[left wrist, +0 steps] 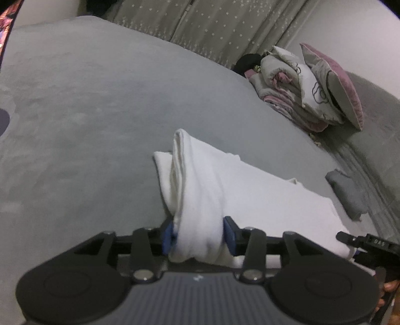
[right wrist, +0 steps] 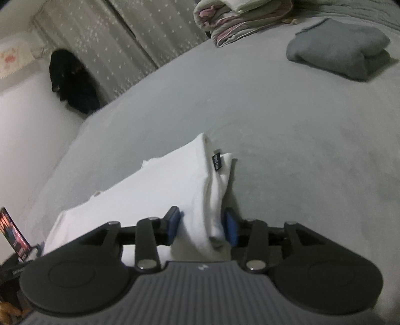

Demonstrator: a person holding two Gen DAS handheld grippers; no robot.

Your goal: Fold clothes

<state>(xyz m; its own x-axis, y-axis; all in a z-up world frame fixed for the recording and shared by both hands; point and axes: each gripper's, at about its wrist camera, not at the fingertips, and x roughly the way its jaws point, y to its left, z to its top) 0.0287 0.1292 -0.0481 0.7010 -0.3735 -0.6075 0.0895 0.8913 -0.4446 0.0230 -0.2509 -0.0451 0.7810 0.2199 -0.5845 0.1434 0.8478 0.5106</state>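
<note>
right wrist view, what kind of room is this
Most likely a bedroom: a wide grey bed cover, a pile of folded bedding at its far edge, and a star-patterned curtain behind.

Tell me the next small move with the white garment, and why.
Probably open both jaws wider and draw back: the white garment already lies folded on the bed, yet fabric sits between the left gripper's jaws and the right gripper's.
</note>
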